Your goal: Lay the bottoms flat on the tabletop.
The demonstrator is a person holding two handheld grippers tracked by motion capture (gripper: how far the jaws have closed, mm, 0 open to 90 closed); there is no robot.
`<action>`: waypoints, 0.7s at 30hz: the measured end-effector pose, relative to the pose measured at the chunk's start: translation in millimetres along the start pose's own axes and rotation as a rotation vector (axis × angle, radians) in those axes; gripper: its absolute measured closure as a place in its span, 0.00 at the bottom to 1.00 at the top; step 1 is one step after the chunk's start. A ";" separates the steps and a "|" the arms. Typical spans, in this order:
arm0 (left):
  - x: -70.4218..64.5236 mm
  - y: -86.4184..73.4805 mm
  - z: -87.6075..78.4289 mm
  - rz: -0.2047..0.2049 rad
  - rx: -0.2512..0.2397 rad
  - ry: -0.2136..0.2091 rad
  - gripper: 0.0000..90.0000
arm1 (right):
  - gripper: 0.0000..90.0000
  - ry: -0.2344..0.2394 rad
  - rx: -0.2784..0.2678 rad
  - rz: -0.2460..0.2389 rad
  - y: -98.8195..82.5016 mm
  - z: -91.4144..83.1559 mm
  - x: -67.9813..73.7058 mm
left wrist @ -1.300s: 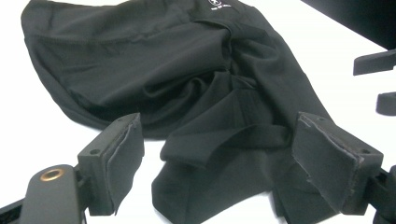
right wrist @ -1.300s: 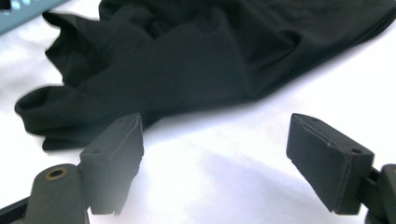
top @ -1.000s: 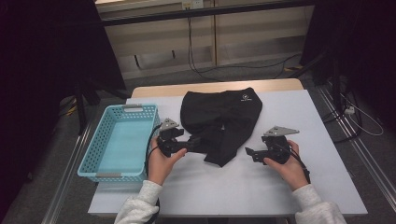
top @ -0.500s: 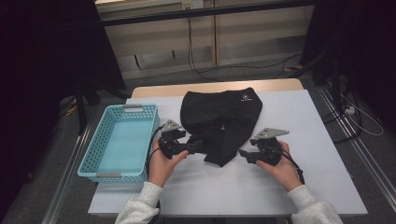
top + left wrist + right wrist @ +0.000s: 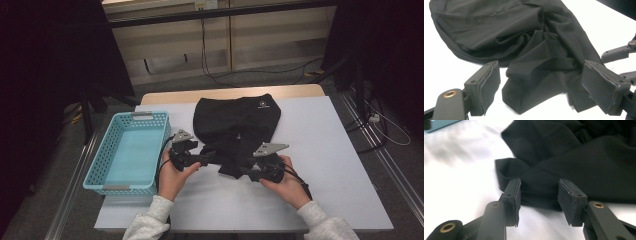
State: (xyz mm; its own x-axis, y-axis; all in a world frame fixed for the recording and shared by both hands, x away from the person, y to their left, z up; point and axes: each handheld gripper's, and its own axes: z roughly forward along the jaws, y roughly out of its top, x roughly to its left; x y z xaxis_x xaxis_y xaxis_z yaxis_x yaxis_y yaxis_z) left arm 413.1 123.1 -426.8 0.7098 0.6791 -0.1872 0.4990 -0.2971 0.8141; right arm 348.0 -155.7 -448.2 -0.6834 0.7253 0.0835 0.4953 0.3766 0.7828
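At the table's left edge sits the blue basket [image 5: 125,150]. My left gripper [image 5: 206,159] holds low, jaws spread wide, the black garment's [image 5: 240,125] folded hem between them but unpinched. The garment runs from mid-table toward the near edge. My right gripper [image 5: 248,173], level, has just been closing, the hem corner between its pads, not yet clamped

Both forearms reach in, each hand holding a hand-held gripper.
The left hand-held gripper [image 5: 204,159] has jaws spread wide; the right hand-held gripper [image 5: 246,172] has jaws apart, just been closing.
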 end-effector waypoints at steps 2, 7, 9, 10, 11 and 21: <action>0.6 -0.4 0.5 0.005 0.005 -0.003 0.18 | 0.54 0.009 -0.008 -0.011 2.3 1.7 4.8; 1.8 -0.8 0.8 0.004 0.006 -0.002 0.18 | 0.47 0.011 0.021 -0.053 4.6 14.0 13.6; 3.4 -1.1 -0.2 0.003 0.003 0.004 0.18 | 0.54 -0.006 0.044 -0.075 4.0 20.6 15.1; 3.2 -1.5 -0.4 -0.005 -0.001 0.004 0.18 | 0.65 -0.035 0.040 -0.101 4.2 22.3 16.1; 3.4 -1.8 -0.9 -0.003 0.002 0.007 0.18 | 0.76 -0.055 0.042 -0.115 5.2 22.4 16.5; 0.5 -1.8 1.0 0.010 0.009 -0.005 0.18 | 0.93 -0.037 -0.041 -0.017 6.4 -12.2 -9.0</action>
State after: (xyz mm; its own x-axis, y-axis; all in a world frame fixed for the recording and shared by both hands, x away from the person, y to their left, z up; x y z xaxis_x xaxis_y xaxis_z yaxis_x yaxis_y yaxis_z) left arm 413.0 123.3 -428.9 0.7171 0.6727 -0.1823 0.4967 -0.3097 0.8108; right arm 350.7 -166.9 -436.4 -0.6711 0.7398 0.0475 0.4607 0.3661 0.8085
